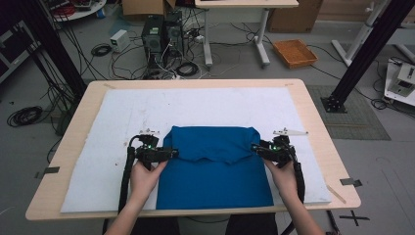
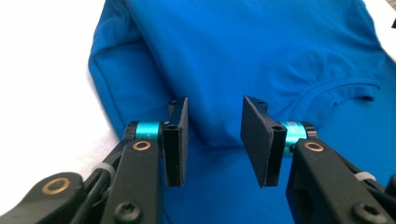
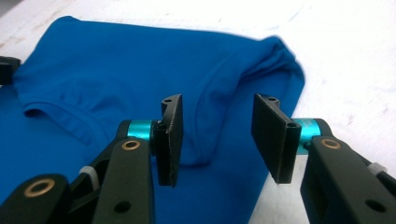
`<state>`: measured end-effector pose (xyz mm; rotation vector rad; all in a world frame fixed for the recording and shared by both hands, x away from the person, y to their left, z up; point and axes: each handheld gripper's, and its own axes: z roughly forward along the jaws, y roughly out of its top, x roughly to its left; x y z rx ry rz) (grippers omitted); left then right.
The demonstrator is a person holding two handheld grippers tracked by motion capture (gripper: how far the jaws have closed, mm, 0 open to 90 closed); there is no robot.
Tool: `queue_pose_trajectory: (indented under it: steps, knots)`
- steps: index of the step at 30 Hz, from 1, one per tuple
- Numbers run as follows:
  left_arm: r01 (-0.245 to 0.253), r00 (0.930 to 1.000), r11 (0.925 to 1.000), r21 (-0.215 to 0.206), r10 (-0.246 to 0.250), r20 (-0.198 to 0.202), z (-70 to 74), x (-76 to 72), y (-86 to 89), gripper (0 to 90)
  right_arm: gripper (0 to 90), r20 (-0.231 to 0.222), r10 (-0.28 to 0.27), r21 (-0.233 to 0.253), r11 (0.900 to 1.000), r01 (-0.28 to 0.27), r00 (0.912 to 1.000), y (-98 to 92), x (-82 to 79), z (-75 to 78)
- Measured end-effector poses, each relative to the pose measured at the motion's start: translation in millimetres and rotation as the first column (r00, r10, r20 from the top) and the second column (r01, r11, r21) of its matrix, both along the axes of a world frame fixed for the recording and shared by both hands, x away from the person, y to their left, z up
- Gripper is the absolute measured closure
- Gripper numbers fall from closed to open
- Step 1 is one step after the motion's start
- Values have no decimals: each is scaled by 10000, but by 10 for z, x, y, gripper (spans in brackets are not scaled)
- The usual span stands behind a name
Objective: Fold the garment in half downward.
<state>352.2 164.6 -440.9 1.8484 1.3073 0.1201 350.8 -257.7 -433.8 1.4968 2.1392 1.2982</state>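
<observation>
folding the blue shirt: both grippers parted at the fold corners

the blue shirt (image 1: 214, 169) lies flat mid-pad on the white pad (image 1: 98, 127), its top part folded down over the body. the left gripper (image 1: 169, 153) and right gripper (image 1: 256, 148) sit at the 2 side edges, jaws well apart, holding nothing. to fold well, i'd pinch both layers at each corner (image 2: 212, 140) (image 3: 198, 156) evenly and lift together. bare pad lies ahead and to both sides; the near table edge (image 1: 195, 214) is close.
</observation>
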Motion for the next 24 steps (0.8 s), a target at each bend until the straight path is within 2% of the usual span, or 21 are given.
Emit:
queue_pose_trajectory:
  steps: [2, 7, 13, 19, 24]
  knots:
    - [56, 10000, 10000, 44, -56, 6, -3, -3, -10, 645, 545, -217, 59, 185, 9998, -55, 9997, -3, 1, -25]
    - [74, 9999, 9999, 124, -75, 88, -7, -9, -24, 708, 596, -416, 334, 134, 9994, -329, 9986, 47, -6, -73]
    - [167, 9997, 9997, 184, -171, 200, -12, -11, -29, 788, 697, -612, 402, -431, 9981, -429, 9973, 137, -5, -119]
    - [256, 9991, 9994, 250, -264, 337, -6, -21, -37, 851, 843, -422, 483, -747, 9959, -514, 9979, 144, -21, -129]
    - [266, 9977, 9994, 236, -280, 622, 41, -63, -24, 862, 870, -105, 590, -849, 9946, -597, 9982, 148, -70, -89]
